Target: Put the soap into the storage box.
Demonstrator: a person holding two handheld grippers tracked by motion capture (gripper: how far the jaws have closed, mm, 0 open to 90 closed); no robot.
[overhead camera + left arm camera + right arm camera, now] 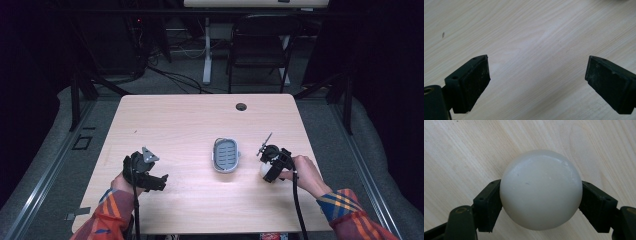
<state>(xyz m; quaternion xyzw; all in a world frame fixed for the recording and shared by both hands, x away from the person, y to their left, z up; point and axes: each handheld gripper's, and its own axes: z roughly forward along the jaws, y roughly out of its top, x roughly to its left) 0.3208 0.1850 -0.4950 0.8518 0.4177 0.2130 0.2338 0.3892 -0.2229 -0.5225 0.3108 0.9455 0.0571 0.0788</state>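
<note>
Right hand-held gripper clamps the white ball between its jaws, just above the tabletop; left hand-held gripper gapes wide, holding nothing.

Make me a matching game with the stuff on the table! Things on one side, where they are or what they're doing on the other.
Things:
1. round white soap bar
2. grey oval soap dish
3. left tongs
4. small round hole in the wooden table

States:
A. open, holding nothing
B. near the far edge
C. squeezed in the right tongs
D. lying between the two hands

Pairs: 1-C, 2-D, 3-A, 4-B
</note>
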